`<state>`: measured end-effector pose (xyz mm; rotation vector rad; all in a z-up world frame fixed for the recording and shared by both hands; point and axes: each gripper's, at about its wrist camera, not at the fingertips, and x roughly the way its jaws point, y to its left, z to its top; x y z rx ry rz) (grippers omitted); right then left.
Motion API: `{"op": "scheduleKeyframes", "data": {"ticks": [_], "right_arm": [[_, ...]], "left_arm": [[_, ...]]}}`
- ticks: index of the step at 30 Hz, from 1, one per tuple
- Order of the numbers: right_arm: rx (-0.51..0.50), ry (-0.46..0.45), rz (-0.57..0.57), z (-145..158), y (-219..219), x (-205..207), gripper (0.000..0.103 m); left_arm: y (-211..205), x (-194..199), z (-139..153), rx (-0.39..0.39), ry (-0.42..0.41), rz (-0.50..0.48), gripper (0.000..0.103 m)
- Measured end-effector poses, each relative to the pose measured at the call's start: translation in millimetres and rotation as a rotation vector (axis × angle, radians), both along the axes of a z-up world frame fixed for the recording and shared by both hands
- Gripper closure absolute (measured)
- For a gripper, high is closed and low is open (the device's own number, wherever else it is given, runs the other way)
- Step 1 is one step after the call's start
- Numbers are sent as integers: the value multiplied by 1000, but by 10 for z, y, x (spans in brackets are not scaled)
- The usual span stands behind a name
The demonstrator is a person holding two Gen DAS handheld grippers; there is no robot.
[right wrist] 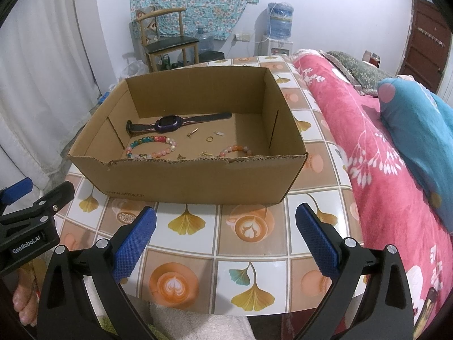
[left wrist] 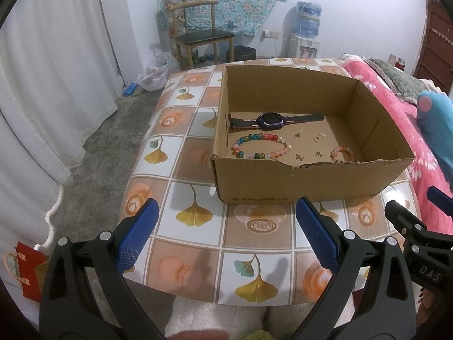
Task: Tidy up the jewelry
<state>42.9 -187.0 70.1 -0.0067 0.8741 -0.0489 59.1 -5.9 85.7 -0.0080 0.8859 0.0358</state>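
Both the left gripper (left wrist: 226, 235) and right gripper (right wrist: 226, 235) hover spread wide and empty above the tabletop (right wrist: 198, 243), short of the cardboard box (right wrist: 198, 178); inside it, beyond the near wall, the smartwatch (right wrist: 167, 123) lies crosswise, roughly equidistant from both

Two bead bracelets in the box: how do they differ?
The multicolour bracelet makes a bigger loop than the orange bracelet. Its beads run green, blue, red, yellow and pink; the orange bracelet is mostly orange and pink. The multicolour bracelet lies at the left by the watch; the orange bracelet sits at the right near the front wall of the cardboard box, which partly hides it. Both lie flat on the box floor, ungripped.
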Motion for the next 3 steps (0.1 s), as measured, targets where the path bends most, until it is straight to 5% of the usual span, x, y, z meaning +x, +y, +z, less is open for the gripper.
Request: {"op": "scheduleKeyframes", "data": {"ticks": [3], "right_arm": [[1, 1, 3, -14, -7, -1, 7]], "left_arm": [[5, -10, -5, 1, 0, 1, 9]]}}
